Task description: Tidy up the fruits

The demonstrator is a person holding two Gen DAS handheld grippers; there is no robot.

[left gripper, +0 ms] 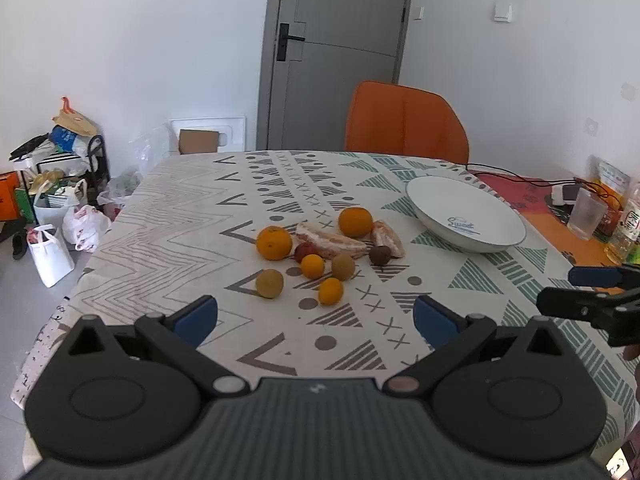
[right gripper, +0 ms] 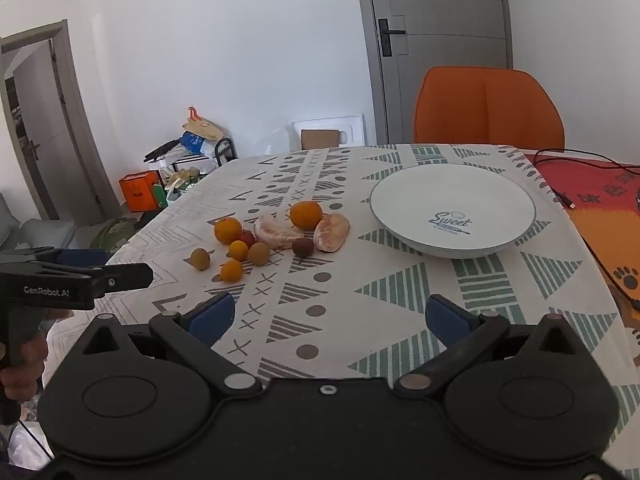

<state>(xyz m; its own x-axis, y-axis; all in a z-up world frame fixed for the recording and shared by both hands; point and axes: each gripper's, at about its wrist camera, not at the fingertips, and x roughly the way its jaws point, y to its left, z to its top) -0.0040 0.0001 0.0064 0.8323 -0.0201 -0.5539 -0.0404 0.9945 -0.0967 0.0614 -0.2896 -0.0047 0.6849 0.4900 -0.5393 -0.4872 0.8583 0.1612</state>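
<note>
Left hand-held gripper [left gripper: 316,320] spread, empty, pointing at the fruit cluster [left gripper: 320,248] mid-table; right hand-held gripper [right gripper: 330,316] spread too, nearer the plate [right gripper: 452,208] toward the table's right edge.

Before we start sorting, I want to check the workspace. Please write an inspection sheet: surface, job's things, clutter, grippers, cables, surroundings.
Surface: table under a patterned tablecloth; red-orange mat at its right side.
Job's things: white plate, no fruit on it; loose fruit beside it: two oranges, two peeled citrus segments, smaller orange, yellowish and dark red fruits.
Clutter: clear cup and bottles at the table's right edge.
Grippers: left gripper open, holding nothing; right gripper open, holding nothing.
Cables: black cable across the mat.
Surroundings: orange chair, grey door, bags on the floor.
</note>
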